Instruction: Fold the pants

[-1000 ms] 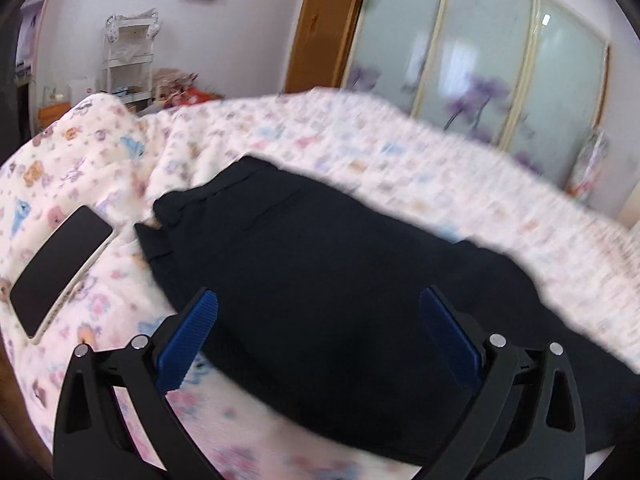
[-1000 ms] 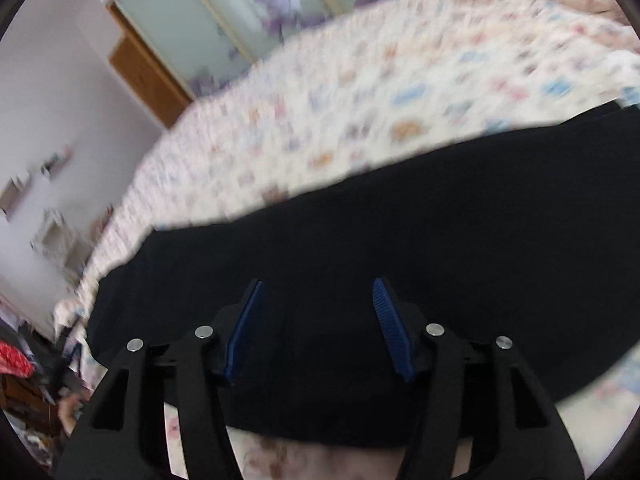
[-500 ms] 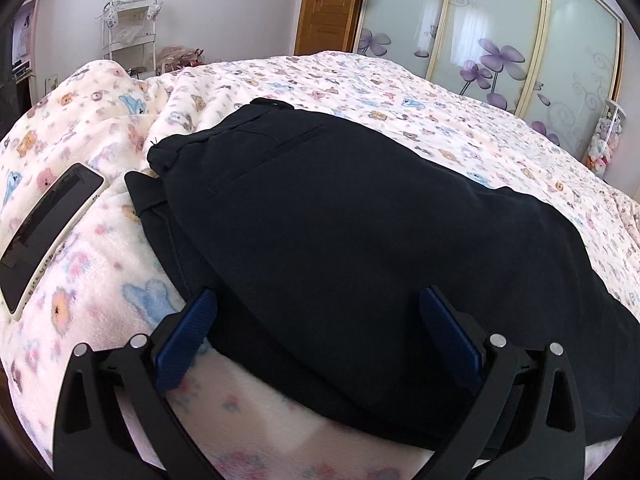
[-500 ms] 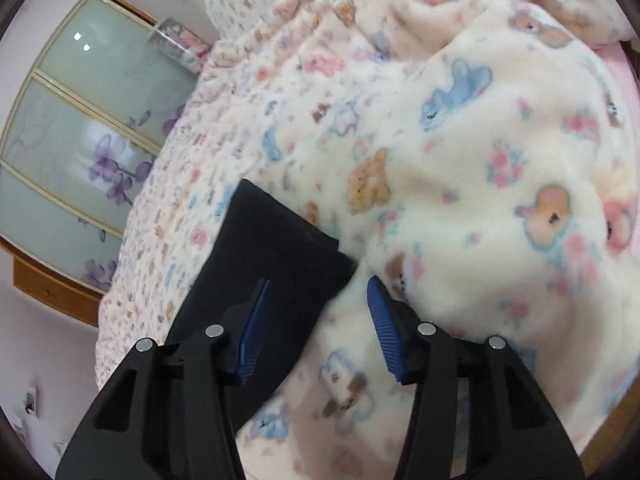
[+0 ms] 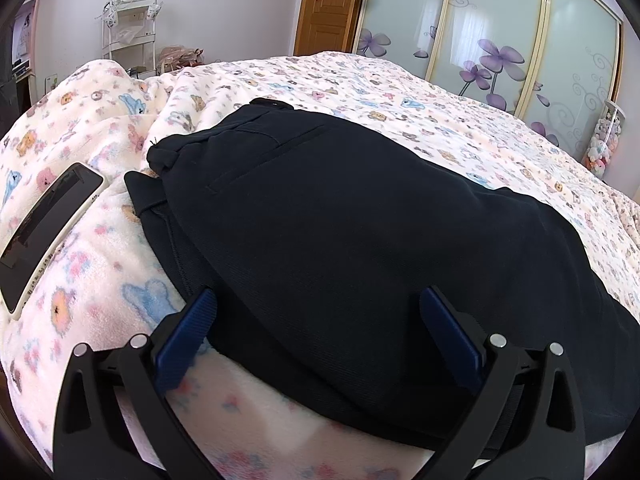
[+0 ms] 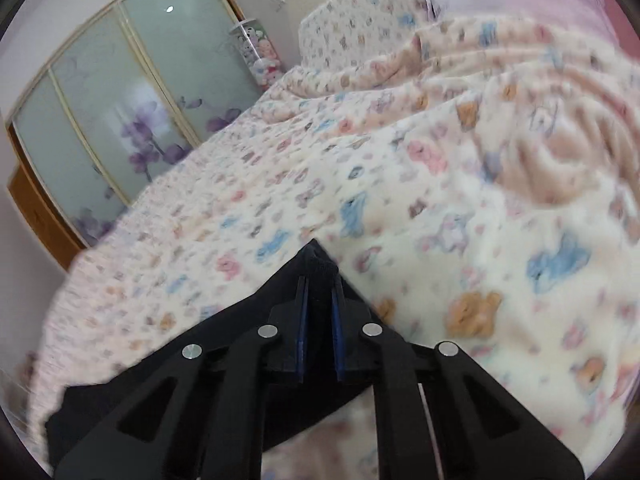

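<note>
While the left gripper [image 5: 316,320] is hovering jaws apart over the dark pants [image 5: 360,232] lying on the blanket [image 5: 100,280] beside a phone [image 5: 48,228], only the right view is showing the right gripper [image 6: 319,300] pinching a pants corner.

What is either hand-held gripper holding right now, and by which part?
The right hand-held gripper is shut on the pants, pinching a corner at the end of the dark fabric. The left hand-held gripper is open over the pants, holding nothing.

both grippers [image 5: 316,320] [image 6: 319,308]: black frames, silver screws, ribbed blue pads.
</note>
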`<action>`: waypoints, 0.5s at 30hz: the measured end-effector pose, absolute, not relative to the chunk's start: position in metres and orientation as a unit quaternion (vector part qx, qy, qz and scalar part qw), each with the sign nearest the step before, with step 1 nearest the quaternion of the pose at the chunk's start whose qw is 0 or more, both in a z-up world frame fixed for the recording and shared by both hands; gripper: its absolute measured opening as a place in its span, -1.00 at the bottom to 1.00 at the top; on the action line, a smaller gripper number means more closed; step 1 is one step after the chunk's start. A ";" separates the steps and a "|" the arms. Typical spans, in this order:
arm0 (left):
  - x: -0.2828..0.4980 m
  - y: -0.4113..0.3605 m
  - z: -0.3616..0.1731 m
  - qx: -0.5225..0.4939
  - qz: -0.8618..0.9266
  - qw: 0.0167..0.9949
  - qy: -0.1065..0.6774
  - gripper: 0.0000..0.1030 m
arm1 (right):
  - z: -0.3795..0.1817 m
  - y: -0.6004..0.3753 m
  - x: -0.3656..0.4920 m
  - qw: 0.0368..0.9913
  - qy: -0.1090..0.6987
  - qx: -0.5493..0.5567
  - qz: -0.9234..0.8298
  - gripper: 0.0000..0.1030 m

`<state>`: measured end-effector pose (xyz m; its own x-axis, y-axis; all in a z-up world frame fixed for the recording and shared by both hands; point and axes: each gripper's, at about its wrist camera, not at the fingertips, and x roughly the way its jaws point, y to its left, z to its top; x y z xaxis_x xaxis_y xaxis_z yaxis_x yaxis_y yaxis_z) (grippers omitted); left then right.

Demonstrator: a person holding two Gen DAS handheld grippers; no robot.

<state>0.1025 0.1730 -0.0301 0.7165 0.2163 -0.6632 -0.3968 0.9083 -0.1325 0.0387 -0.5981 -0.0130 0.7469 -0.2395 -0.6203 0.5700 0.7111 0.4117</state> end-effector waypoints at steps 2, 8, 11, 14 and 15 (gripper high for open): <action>0.101 0.173 -0.030 -0.135 0.166 0.917 0.336 0.97 | -0.032 -0.603 0.032 0.860 0.299 0.335 -0.243 -0.80; 0.101 0.172 -0.030 -0.136 0.167 0.917 0.336 0.97 | -0.045 -0.620 0.006 0.820 0.306 0.432 -0.216 -0.64; 0.101 0.172 -0.030 -0.135 0.167 0.917 0.336 0.97 | -0.046 -0.626 -0.005 0.799 0.304 0.478 -0.201 -0.64; 0.101 0.172 -0.030 -0.136 0.167 0.917 0.336 0.97 | -0.054 -0.627 -0.005 0.777 0.319 0.508 -0.193 -0.63; 0.101 0.172 -0.030 -0.136 0.167 0.917 0.336 0.97 | -0.056 -0.628 -0.004 0.774 0.319 0.512 -0.192 -0.63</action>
